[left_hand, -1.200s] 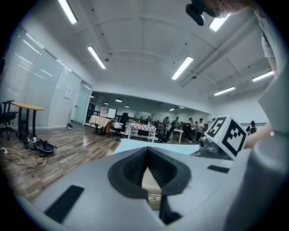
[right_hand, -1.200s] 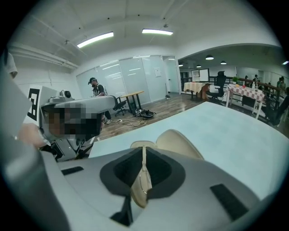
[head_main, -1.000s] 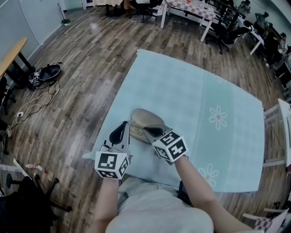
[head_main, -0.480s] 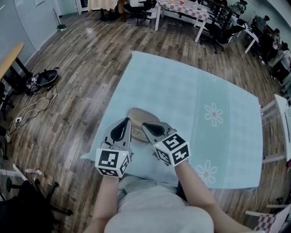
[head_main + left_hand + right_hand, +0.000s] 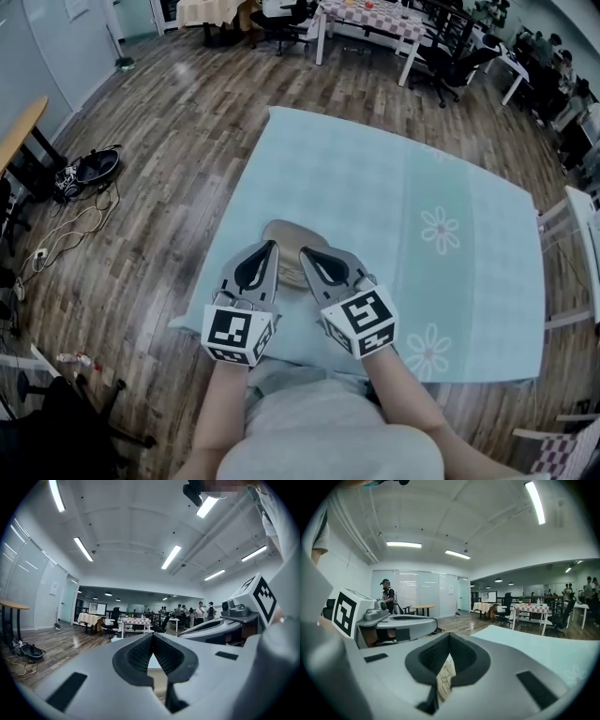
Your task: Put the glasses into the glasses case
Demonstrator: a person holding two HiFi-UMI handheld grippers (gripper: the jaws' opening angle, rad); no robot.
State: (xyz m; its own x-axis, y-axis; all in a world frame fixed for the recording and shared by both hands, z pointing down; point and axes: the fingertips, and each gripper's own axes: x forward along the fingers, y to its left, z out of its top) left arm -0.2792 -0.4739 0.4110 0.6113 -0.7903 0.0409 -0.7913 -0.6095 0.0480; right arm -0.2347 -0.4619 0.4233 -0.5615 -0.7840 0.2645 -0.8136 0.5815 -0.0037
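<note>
Glasses case (image 5: 286, 234) is found just beyond the tips of both grippers, on the near left part of the table, close to its edge. The left gripper (image 5: 270, 249) is held with its jaws pressed together; in the left gripper view (image 5: 152, 637) the ribbed dark pads are seen to meet at the tip and nothing is clamped between them. The right gripper (image 5: 307, 255) is also closed on nothing; in the right gripper view (image 5: 449, 637) its pads touch at the tip, and a strip of the case (image 5: 446, 677) is seen through the small gap under them.

The case is an oval, rounded shell of beige colour, and its surface is marked with a fine crackled pattern. Whether the glasses lie inside it cannot be told.

Each gripper is made of smooth grey plastic and a cube with black and white square markers (image 5: 236, 333) is carried at its back. The table is covered by a pale blue-green cloth (image 5: 375, 187) printed with white daisies (image 5: 441, 230). A floor of dark wooden planks (image 5: 169, 141) is seen around it, with loose cables (image 5: 70, 216) lying at the left.
</note>
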